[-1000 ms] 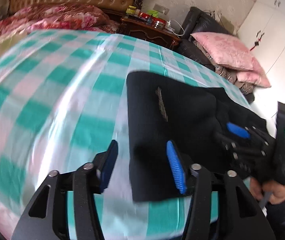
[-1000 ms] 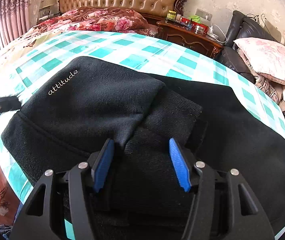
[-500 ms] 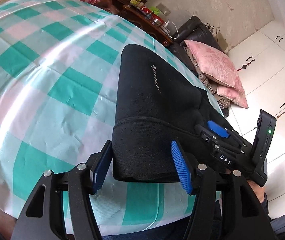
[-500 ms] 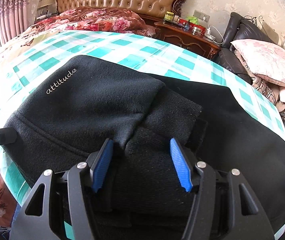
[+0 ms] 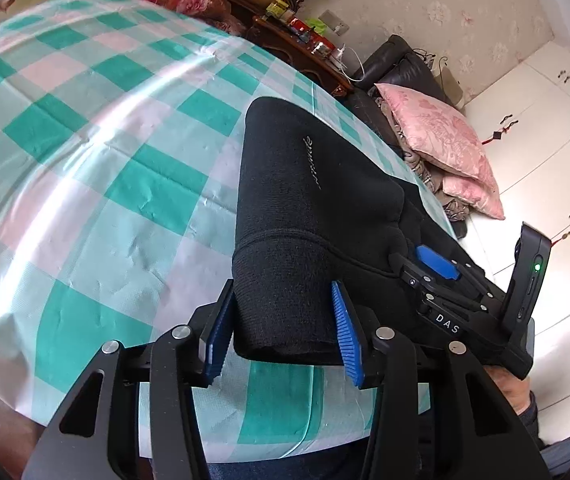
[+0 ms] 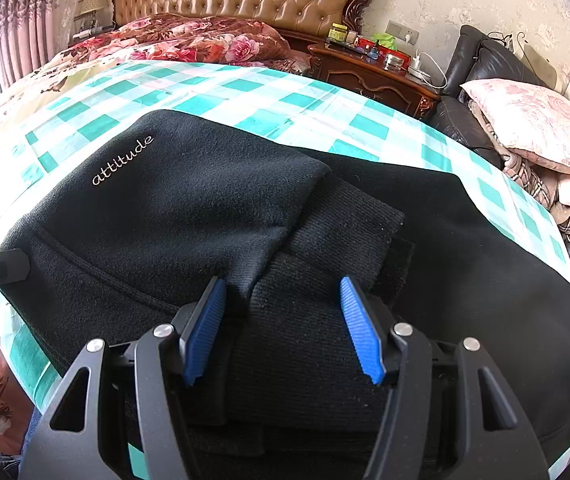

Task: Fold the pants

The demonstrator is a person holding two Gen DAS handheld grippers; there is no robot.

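Checked tablecloth (image 5: 97, 200): black fleece pants (image 5: 309, 184), soft, thick, limp; best gripped at ribbed hem. Left gripper (image 5: 281, 328) spread, straddling hem; right gripper (image 6: 281, 328) spread, unclenched.

Matt black fleece pants (image 6: 189, 208) with ribbed knit cuffs lie on a glossy, creased checked tablecloth (image 5: 85, 168).

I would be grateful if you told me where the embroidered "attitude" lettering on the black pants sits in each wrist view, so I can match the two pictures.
Left wrist view: the lettering sits just above centre, running steeply along the pants, too blurred to read.
Right wrist view: the lettering sits upper left, readable and slanting upward.
Shared landmark: the pink pillow, at right in both.
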